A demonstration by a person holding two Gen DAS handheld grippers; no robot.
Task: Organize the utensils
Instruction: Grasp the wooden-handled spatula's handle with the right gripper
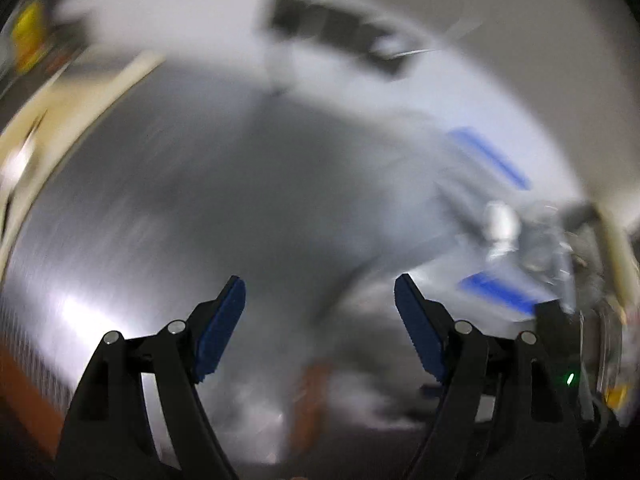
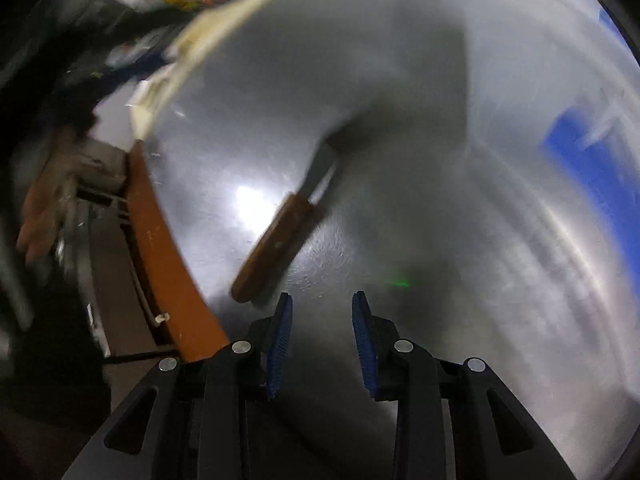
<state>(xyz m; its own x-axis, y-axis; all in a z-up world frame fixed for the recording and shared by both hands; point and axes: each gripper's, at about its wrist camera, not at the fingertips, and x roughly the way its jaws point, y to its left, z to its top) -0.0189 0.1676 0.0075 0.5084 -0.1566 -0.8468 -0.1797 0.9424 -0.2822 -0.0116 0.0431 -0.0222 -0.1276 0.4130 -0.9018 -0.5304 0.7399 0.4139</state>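
Observation:
A knife with a brown wooden handle [image 2: 276, 246] and a grey blade lies on the steel table [image 2: 400, 160], just ahead and left of my right gripper [image 2: 322, 306]. The right gripper is open and empty, its blue pads a short way apart. My left gripper [image 1: 320, 292] is open wide and empty above the same steel table [image 1: 160, 220]. A blurred brown handle [image 1: 308, 400] shows low between its fingers. The other gripper [image 1: 560, 320] shows blurred at the right of the left wrist view. A dark slotted organizer tray [image 1: 336, 32] lies far back.
The table's orange-brown edge [image 2: 160, 240] runs along the left, with a cream strip [image 2: 208, 40] beyond it. Blue patches [image 2: 592, 168] lie on the right of the table and also show in the left wrist view [image 1: 488, 156]. Both views are motion-blurred.

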